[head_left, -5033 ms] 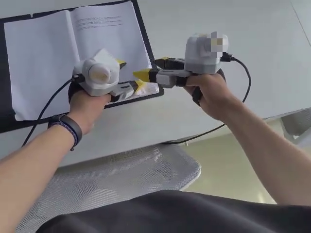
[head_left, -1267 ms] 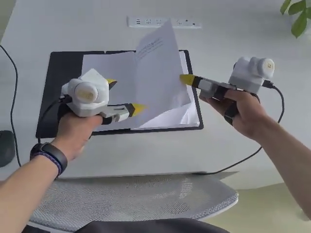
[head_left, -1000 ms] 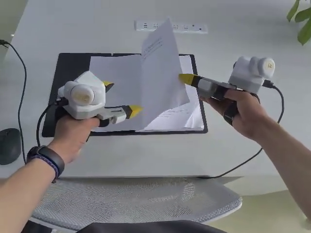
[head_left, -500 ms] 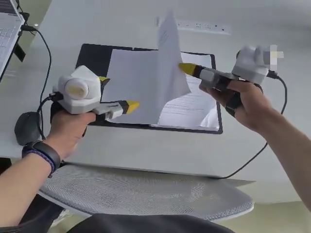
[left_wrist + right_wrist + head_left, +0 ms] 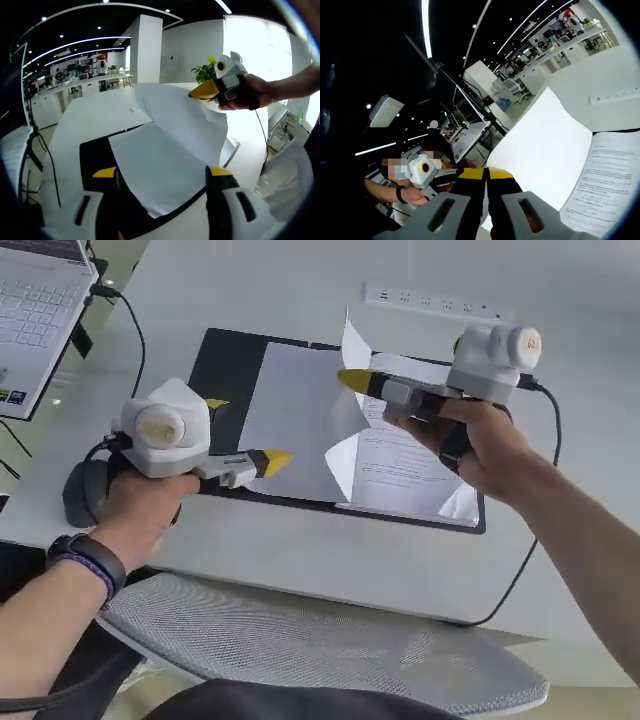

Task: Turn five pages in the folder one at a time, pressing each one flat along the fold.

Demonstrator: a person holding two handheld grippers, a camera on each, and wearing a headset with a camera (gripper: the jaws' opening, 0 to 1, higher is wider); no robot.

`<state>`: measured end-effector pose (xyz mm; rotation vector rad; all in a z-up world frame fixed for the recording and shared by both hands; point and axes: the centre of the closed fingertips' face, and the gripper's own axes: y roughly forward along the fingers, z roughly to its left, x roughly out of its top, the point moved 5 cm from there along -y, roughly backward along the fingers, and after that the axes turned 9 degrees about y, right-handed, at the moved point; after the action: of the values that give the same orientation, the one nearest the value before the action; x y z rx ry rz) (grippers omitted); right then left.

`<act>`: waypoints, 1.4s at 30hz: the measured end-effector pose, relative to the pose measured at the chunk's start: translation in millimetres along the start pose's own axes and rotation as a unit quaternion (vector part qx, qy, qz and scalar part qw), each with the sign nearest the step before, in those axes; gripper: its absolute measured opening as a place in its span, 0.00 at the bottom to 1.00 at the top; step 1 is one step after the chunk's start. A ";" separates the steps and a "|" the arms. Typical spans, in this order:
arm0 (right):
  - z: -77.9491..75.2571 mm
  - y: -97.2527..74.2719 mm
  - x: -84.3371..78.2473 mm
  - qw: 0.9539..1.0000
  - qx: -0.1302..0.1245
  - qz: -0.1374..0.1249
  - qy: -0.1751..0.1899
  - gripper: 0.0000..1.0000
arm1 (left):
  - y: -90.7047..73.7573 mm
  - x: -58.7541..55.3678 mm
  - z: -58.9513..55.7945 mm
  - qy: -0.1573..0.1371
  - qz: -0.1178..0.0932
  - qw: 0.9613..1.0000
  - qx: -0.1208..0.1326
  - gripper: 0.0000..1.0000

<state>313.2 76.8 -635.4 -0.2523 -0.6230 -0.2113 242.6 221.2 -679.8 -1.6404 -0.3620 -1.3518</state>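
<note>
1. Folder (image 5: 225, 370) lay open on the white counter (image 5: 250, 280), its black cover facing down. A blank sheet (image 5: 290, 410) lay flat on its left half and a printed sheet (image 5: 410, 455) on its right half.
2. Between those halves the lifted page (image 5: 185, 115) stood up from the fold. It was bowed, and its free edge was raised well above the printed sheet.
3. The right gripper (image 5: 347, 378) had its jaws pressed together on the upper edge of the lifted page. In the right gripper view the yellow tips met, with the white paper spreading away from them.
4. The right hand (image 5: 475, 440) held that gripper over the folder's right half, tips pointing toward the fold.
5. The left gripper (image 5: 245, 432) hung over the folder's near left edge with its jaws wide apart and nothing between them.
6. In the left gripper view its two yellow tips framed the near edge of the blank sheet. I could not tell whether they touched the paper.
7. The left hand (image 5: 140, 510) gripped its handle just in front of the counter's near edge.
8. A laptop (image 5: 35, 300) sat at the counter's far left.
9. A power strip (image 5: 435, 302) lay beyond the folder.
10. A dark mouse (image 5: 75, 495) sat behind the left hand.
11. A mesh chair (image 5: 300, 630) stood below the counter.
</note>
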 end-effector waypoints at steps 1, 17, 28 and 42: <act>0.8 7.5 -3.2 1.000 0.002 0.005 0.002 0.00 | -2.2 -0.8 1.6 -0.001 0.000 1.000 0.002 0.69; -6.9 70.1 -36.4 0.998 0.009 0.060 0.027 0.00 | -18.3 -5.2 12.3 -0.017 -0.003 1.000 0.021 0.69; -27.6 96.6 -56.8 0.994 0.006 0.092 0.056 0.00 | -22.2 -6.6 17.1 -0.017 0.000 1.000 0.024 0.70; -61.6 113.4 -77.1 0.989 -0.010 0.118 0.087 0.00 | -25.0 -6.9 21.0 -0.027 0.001 0.999 0.028 0.69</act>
<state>316.4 175.3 -748.9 -0.3201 -0.4147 -0.0108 234.8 252.9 -672.9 -1.6326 -0.4255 -1.2860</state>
